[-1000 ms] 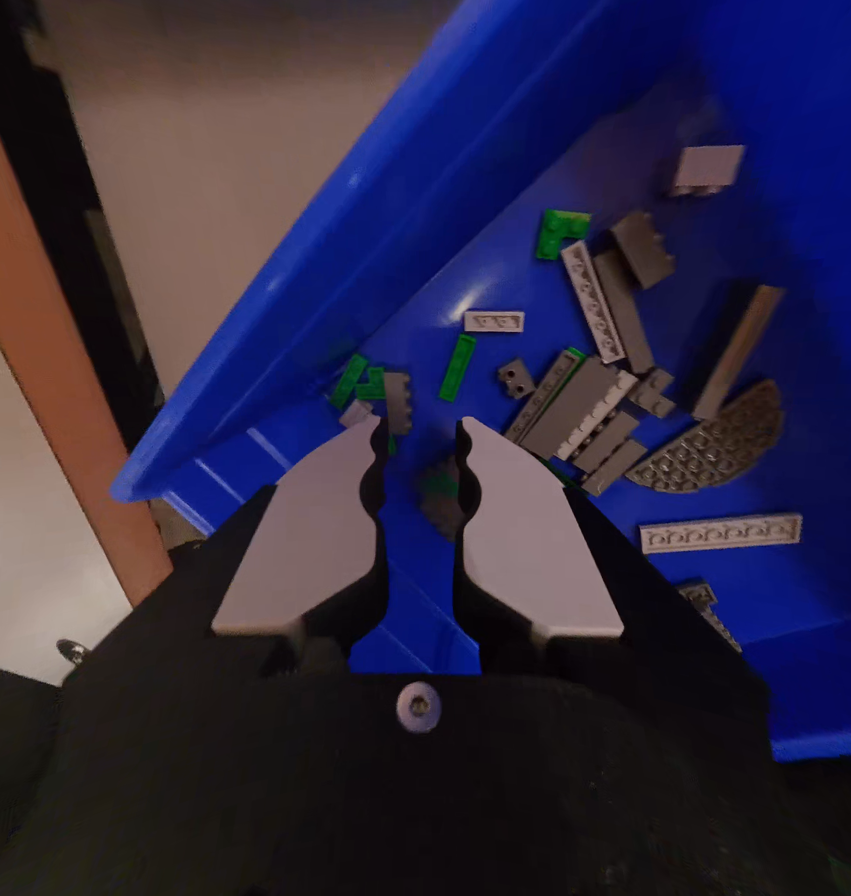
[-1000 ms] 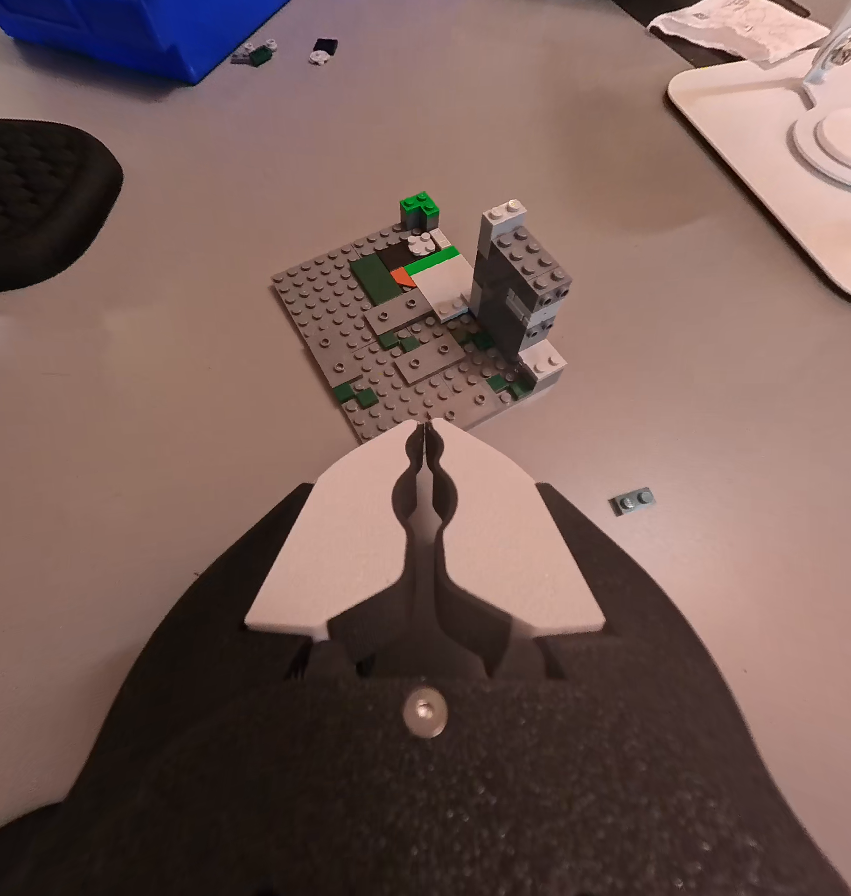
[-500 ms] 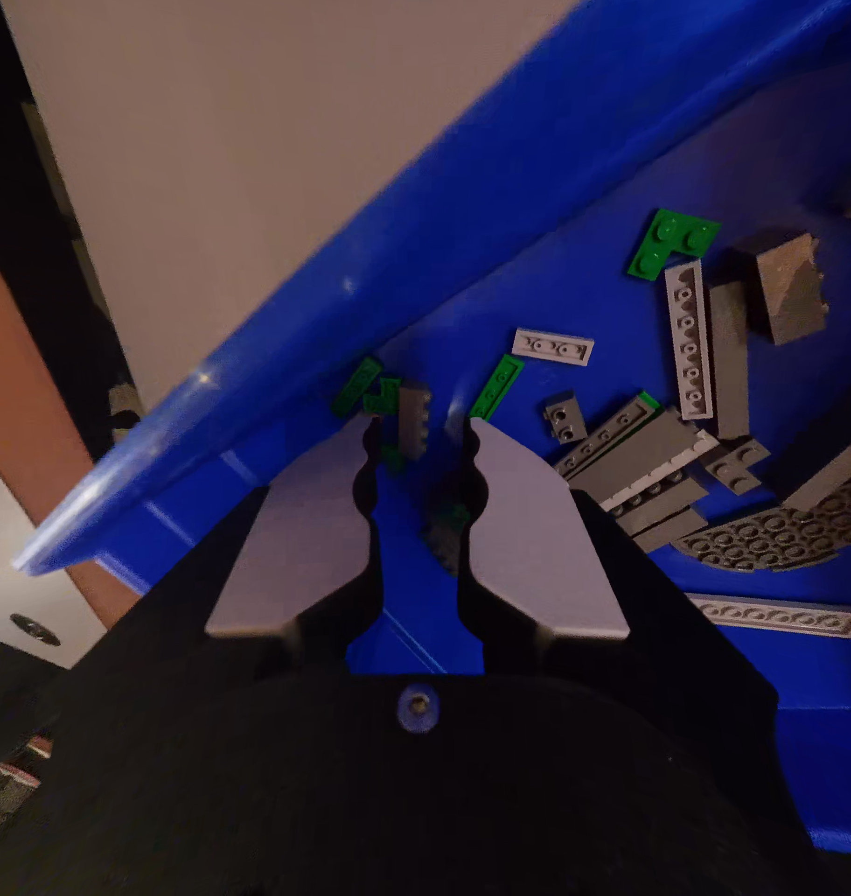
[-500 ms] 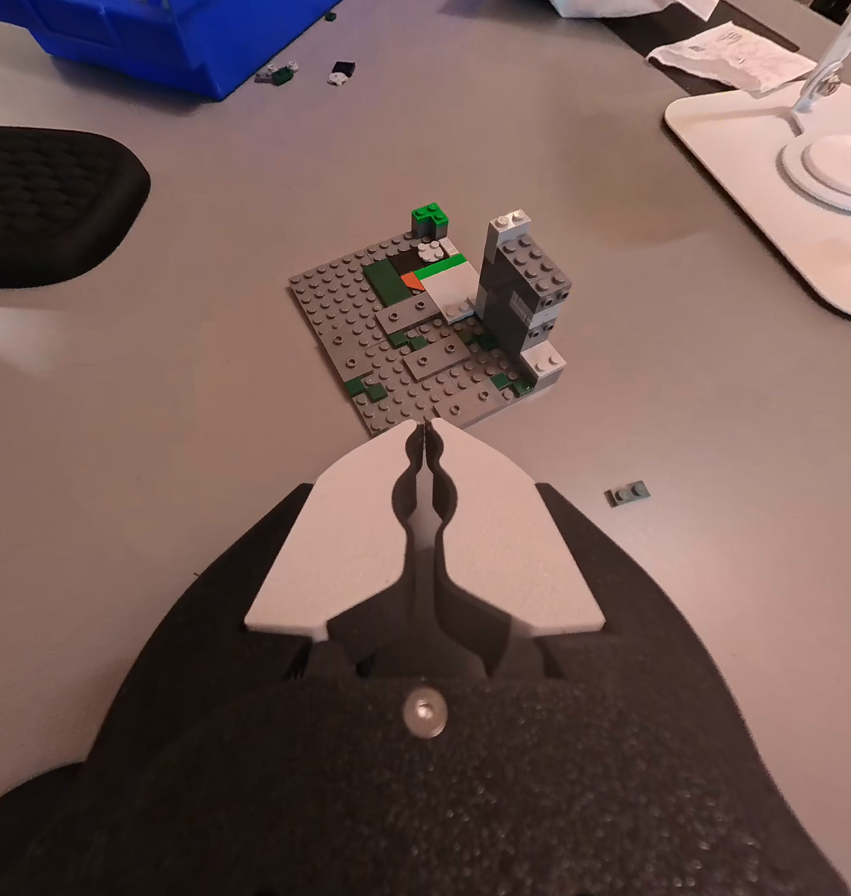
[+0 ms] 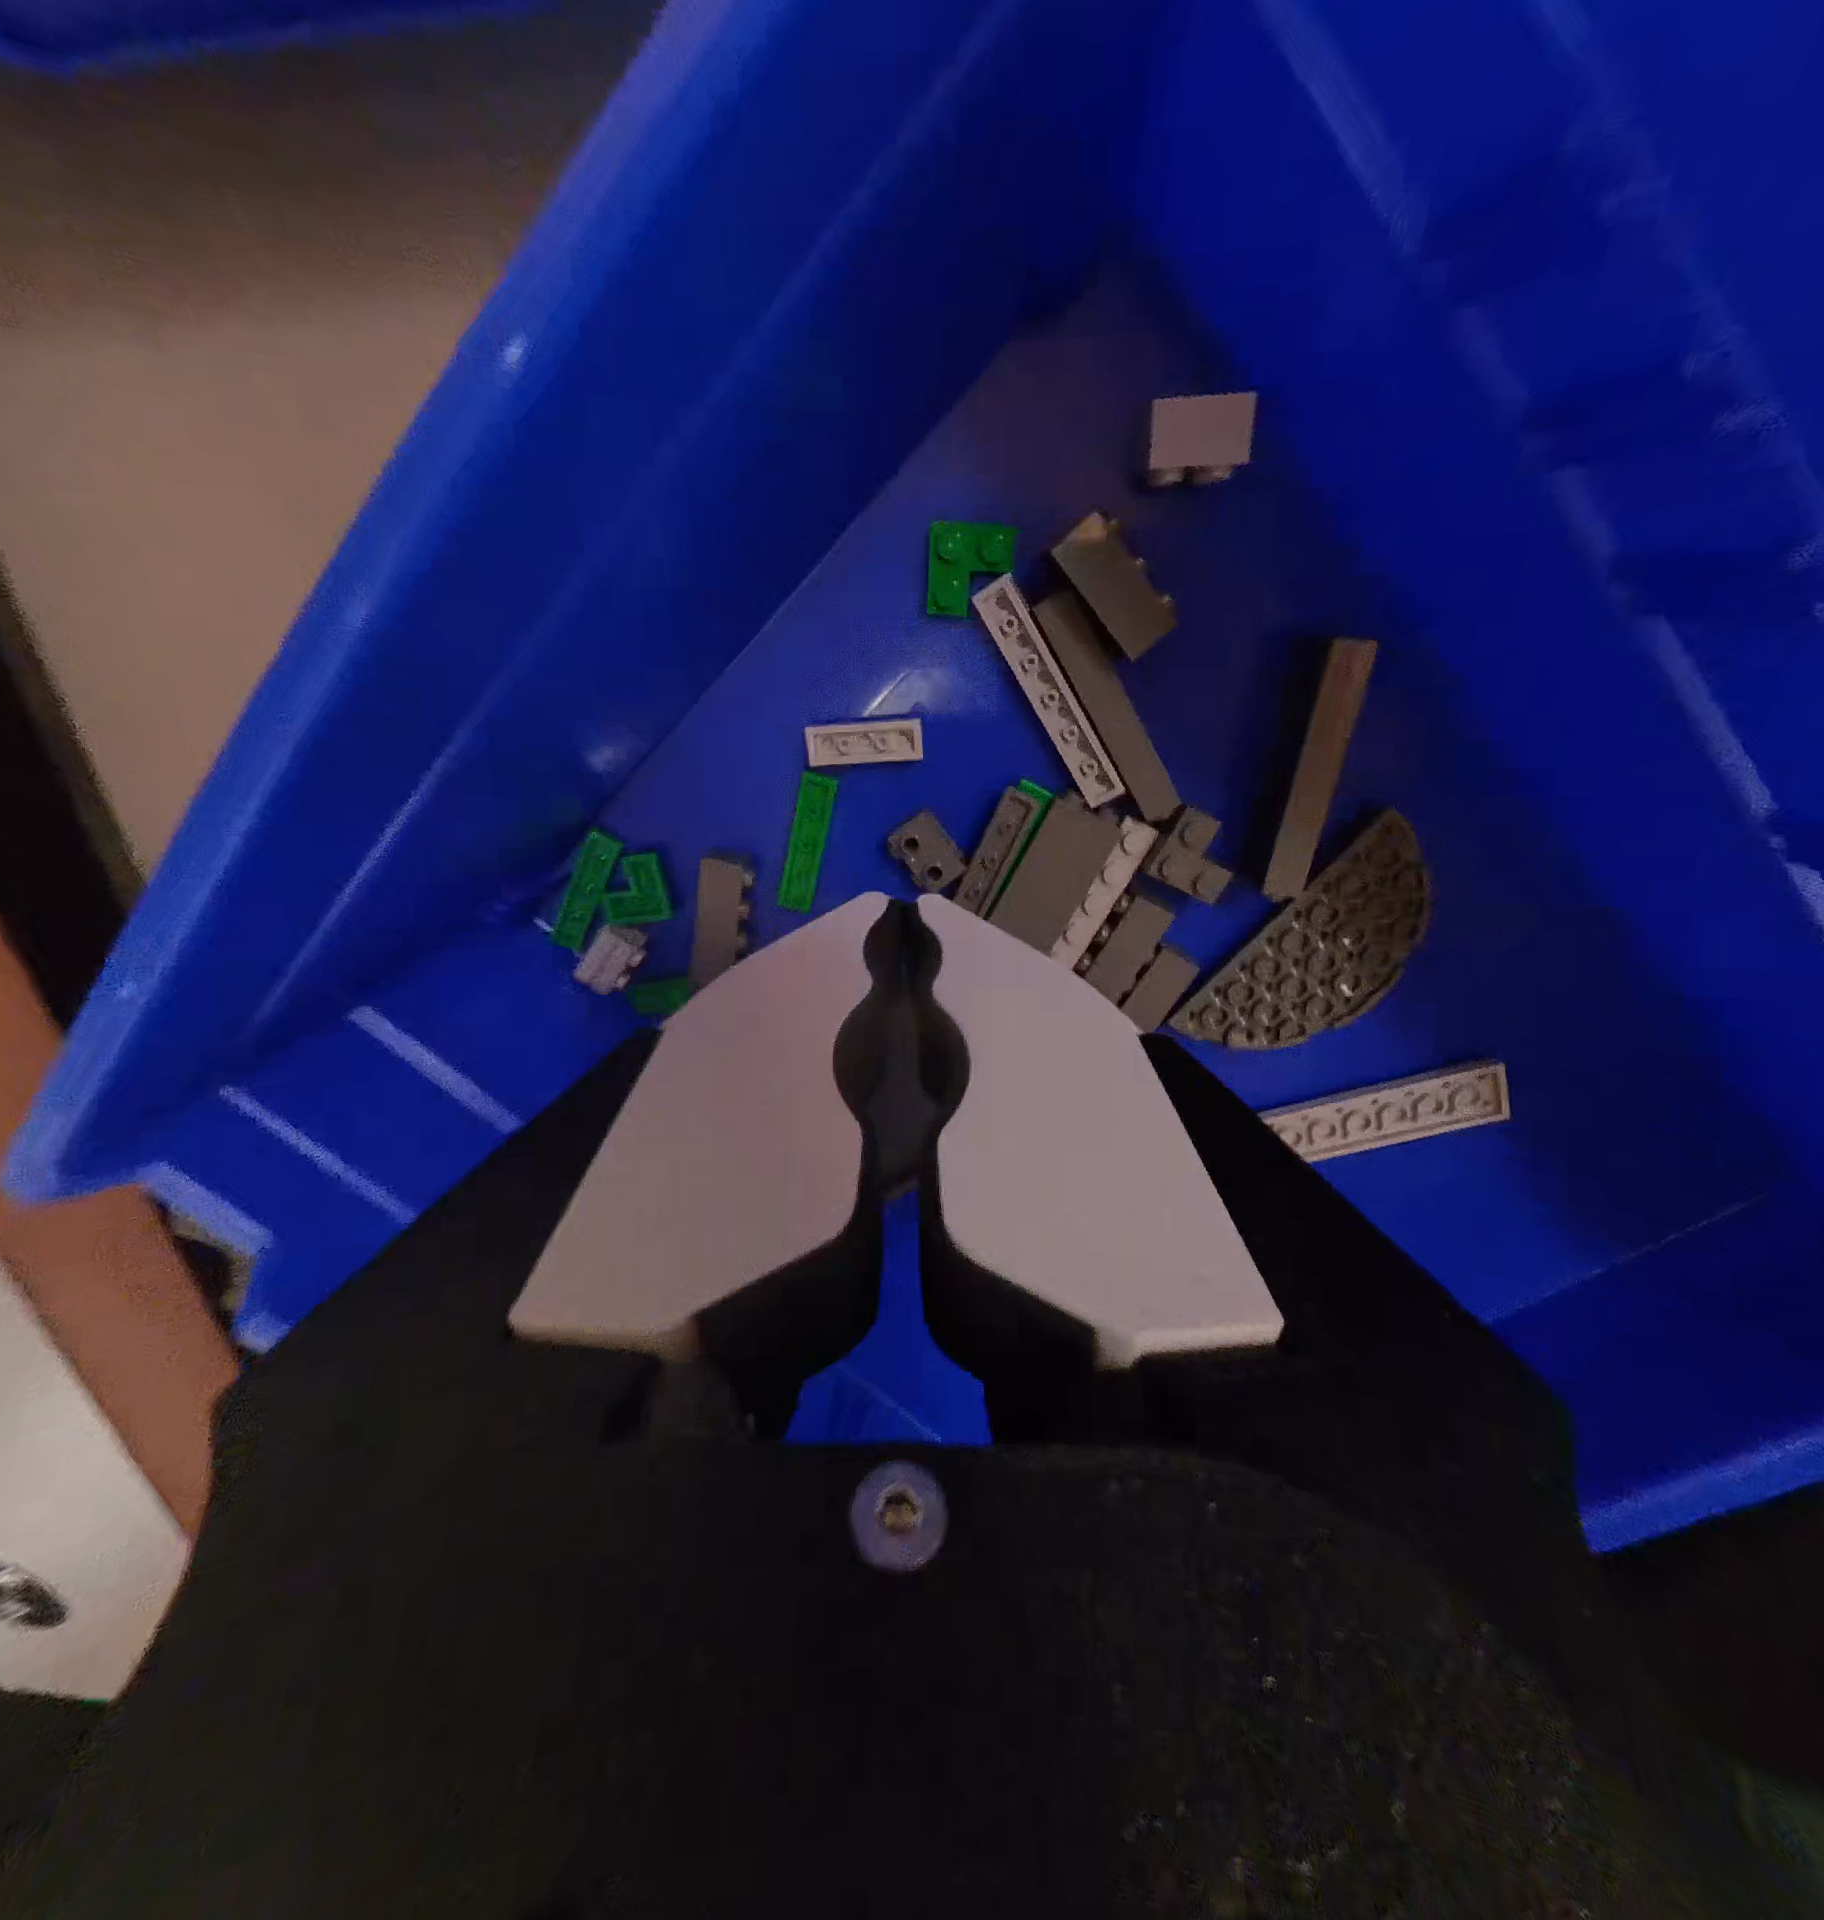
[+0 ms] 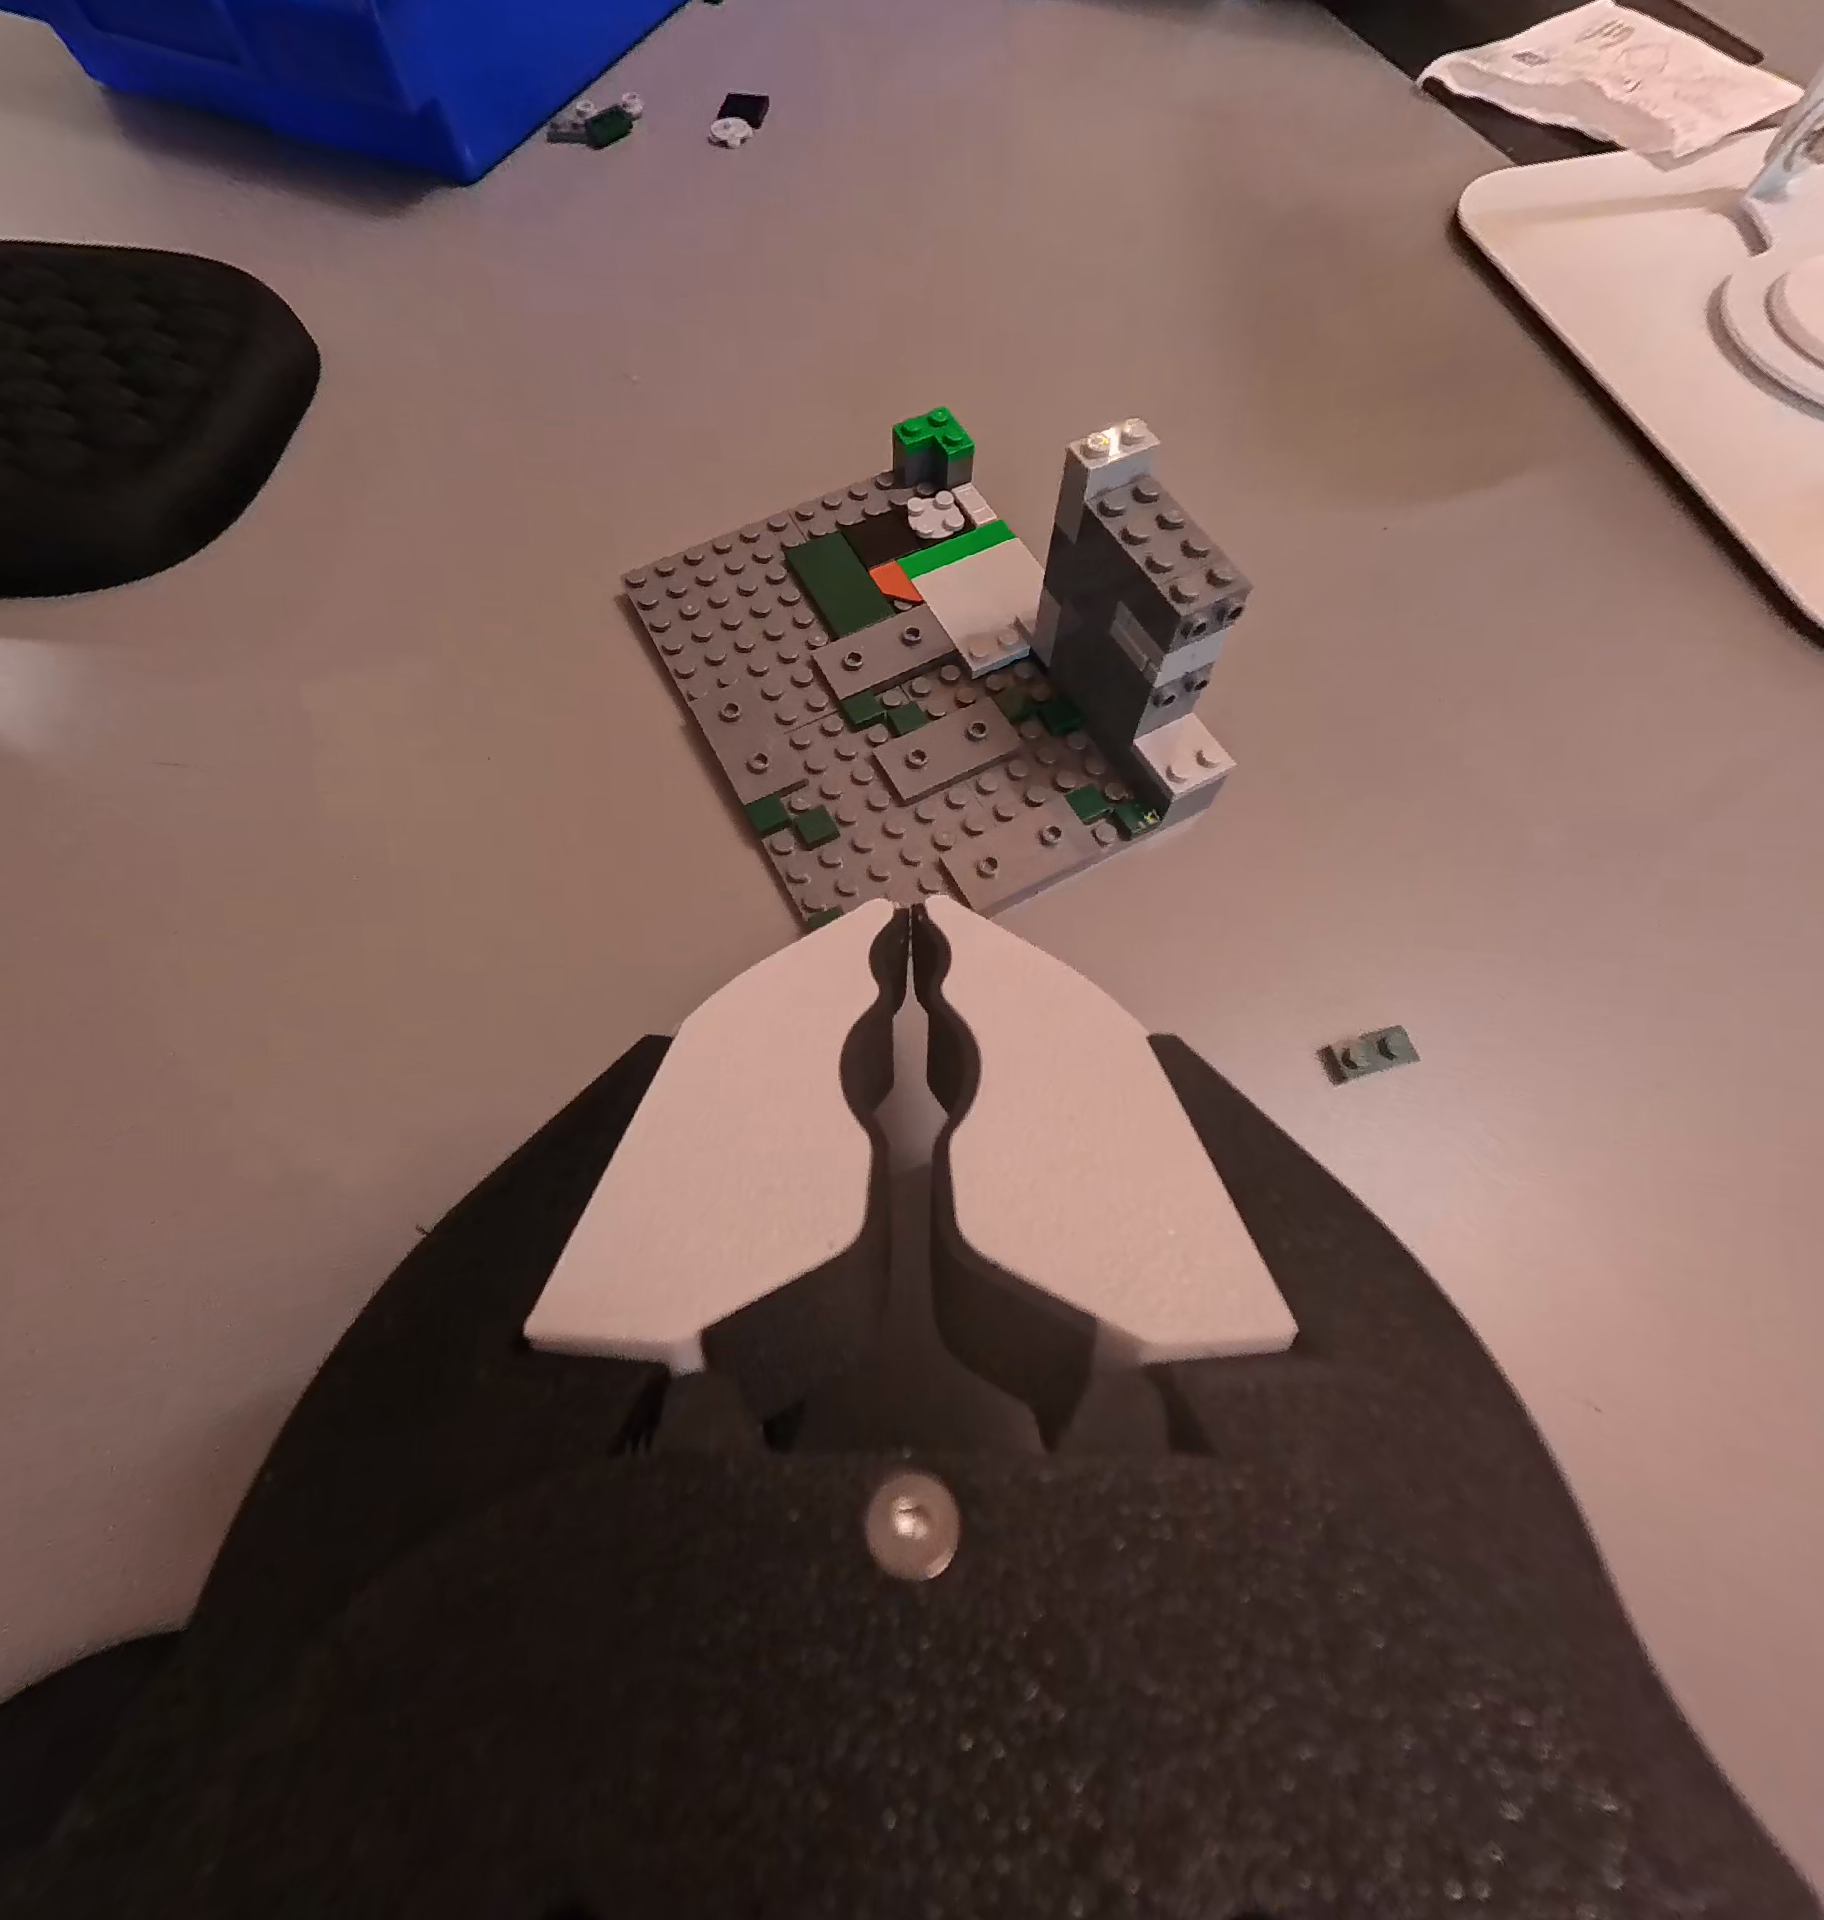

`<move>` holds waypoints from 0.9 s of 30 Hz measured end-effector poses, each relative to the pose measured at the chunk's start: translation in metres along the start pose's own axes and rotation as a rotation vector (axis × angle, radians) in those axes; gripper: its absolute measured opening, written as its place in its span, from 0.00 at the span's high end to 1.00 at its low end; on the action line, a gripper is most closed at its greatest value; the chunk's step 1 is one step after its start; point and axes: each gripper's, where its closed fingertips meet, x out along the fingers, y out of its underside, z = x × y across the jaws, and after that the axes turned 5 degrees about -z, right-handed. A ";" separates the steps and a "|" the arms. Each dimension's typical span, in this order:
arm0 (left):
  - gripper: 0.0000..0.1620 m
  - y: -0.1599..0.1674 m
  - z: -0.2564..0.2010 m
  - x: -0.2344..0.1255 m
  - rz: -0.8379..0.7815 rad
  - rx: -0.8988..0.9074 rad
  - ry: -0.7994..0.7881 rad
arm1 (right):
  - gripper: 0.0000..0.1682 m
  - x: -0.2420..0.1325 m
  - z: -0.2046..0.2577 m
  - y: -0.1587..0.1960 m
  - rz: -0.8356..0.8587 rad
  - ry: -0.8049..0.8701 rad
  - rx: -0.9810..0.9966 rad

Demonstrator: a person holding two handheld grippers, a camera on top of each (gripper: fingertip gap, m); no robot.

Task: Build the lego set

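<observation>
My left gripper (image 5: pixel 900 912) is inside the blue bin (image 5: pixel 679 436), over loose grey and green Lego pieces. Its jaws are closed, and a dark shape fills the gap where a dark grey piece lay. Beside it lie a green plate (image 5: pixel 810 840), a grey brick (image 5: pixel 723 916) and a half-round grey plate (image 5: pixel 1321 948). My right gripper (image 6: pixel 908 914) is shut and empty, just above the table at the near edge of the grey baseplate (image 6: pixel 721 644). The baseplate carries a grey tower (image 6: pixel 1136 603) and a green corner block (image 6: pixel 931 442).
A small grey plate (image 6: pixel 1371 1056) lies on the table to the right of my right gripper. The blue bin (image 6: pixel 368 62) and a few loose bits (image 6: pixel 733 116) are at the far left. A black pad (image 6: pixel 87 405) is at left and a white stand base (image 6: pixel 1666 312) at far right. Tip to tip, the grippers are about 55 cm apart. Between my left fingertips and the green plate (image 5: pixel 810 840) there is roughly 4 cm. Between my left fingertips and the grey brick (image 5: pixel 723 916) there is roughly 6 cm.
My left gripper has closed where the dark grey piece lay between its fingers and has drawn back a little in the bin. My right gripper stays shut, and its view has shifted slightly.
</observation>
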 end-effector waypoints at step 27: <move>0.84 0.144 -0.154 -0.033 -0.160 0.692 0.016 | 1.00 -0.006 0.002 -0.006 -0.010 0.029 -0.041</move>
